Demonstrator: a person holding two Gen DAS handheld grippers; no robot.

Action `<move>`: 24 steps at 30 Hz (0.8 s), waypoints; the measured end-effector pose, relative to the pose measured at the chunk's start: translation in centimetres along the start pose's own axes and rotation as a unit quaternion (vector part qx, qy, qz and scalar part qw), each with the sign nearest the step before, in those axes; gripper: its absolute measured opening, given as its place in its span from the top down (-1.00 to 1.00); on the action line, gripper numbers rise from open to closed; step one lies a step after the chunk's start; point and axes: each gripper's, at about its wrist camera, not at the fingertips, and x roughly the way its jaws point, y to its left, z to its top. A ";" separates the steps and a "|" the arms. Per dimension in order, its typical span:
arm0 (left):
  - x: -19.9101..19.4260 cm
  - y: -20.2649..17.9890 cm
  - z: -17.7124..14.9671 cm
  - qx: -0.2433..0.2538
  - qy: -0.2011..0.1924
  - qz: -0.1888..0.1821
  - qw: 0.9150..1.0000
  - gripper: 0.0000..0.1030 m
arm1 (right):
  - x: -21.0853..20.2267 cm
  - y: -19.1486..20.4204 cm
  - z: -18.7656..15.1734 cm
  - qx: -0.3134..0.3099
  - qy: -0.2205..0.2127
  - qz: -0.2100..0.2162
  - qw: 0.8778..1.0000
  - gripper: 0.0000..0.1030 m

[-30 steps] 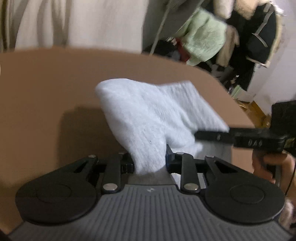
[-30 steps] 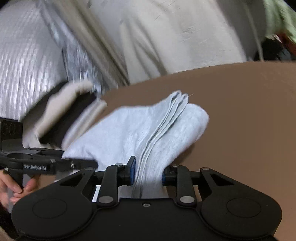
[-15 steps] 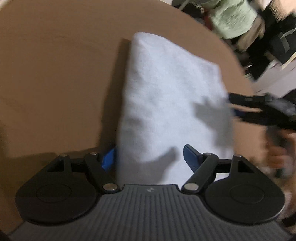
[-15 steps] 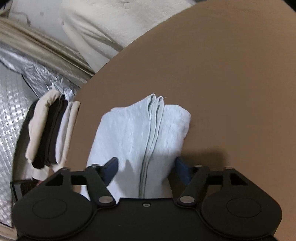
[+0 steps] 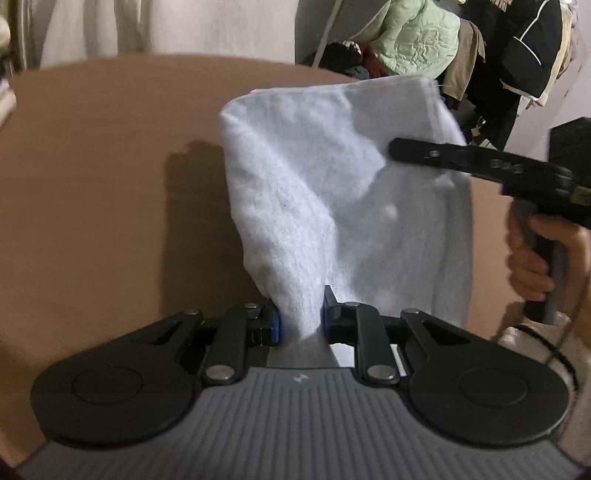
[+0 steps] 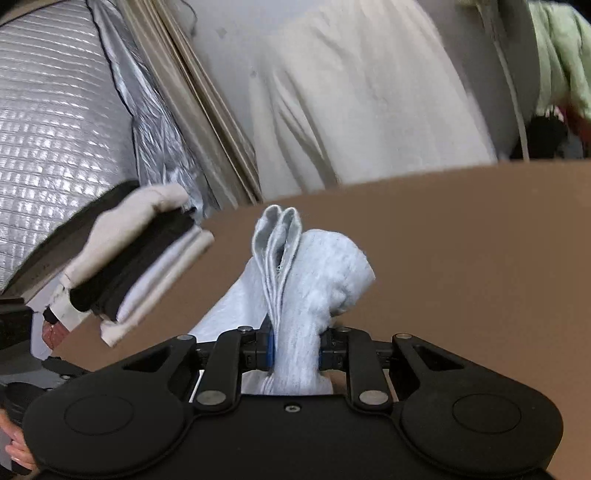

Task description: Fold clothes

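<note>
both jaws pinch the folded cloth again

half a second ago both sets of jaws stood wide with the pale blue cloth lying flat on the bench; now each has closed in on it and the cloth is bunched and lifted at both ends.

left gripper point(image 5: 300, 320): its jaws are closing, narrow, with a gathered corner of the pale blue cloth point(image 5: 332, 192) pressed between the blue pads. from there the cloth rises and fans out above the brown bench point(image 5: 92, 192), its far edge standing up and its shadow falling on the bench just to the picture-left of the cloth.

right gripper point(image 6: 295, 349): its jaws are closing too, narrow, squeezing a thick roll of the cloth point(image 6: 317, 280), whose layered hem edges stick up just beyond the pads. in the left wrist view this gripper point(image 5: 406, 151) reaches in over the cloth's picture-right side, held by a hand point(image 5: 532, 258).

beside the cloth, at the bench's edge in the right wrist view, sits a stack of folded clothes point(image 6: 125, 266) in cream, black and white. hanging jackets point(image 5: 417, 33) show beyond the cloth's far edge.
</note>
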 end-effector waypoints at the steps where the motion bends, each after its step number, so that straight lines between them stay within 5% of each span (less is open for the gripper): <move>1: -0.2 0.0 -0.1 0.001 -0.003 0.001 1.000 0.65 | -0.4 0.4 0.0 -0.006 -0.005 -0.006 1.000 0.56; 8: -3.3 0.4 -0.6 0.004 -0.017 -0.016 1.000 0.67 | -2.7 0.0 0.2 -0.012 -0.022 -0.017 1.000 0.56; 16: 0.8 -0.4 0.8 -0.027 0.020 -0.020 0.999 0.63 | -2.0 -0.8 -0.7 -0.015 0.013 -0.050 0.999 0.56; 19: 1.5 0.1 0.8 -0.042 0.033 -0.014 0.998 0.44 | -1.5 -1.4 -0.9 -0.013 0.027 -0.070 0.997 0.55; 20: 1.8 0.4 0.6 -0.048 0.035 -0.007 0.998 0.19 | -1.0 -1.8 -1.0 -0.005 0.036 -0.081 0.996 0.54; 22: 2.6 1.0 0.2 -0.077 0.052 0.001 0.996 -0.20 | 0.1 -3.4 -1.3 0.025 0.062 -0.119 0.991 0.35; 24: 3.8 2.0 -0.6 -0.119 0.082 -0.025 0.989 -0.30 | 0.9 -5.4 -1.8 0.074 0.093 -0.153 0.981 0.17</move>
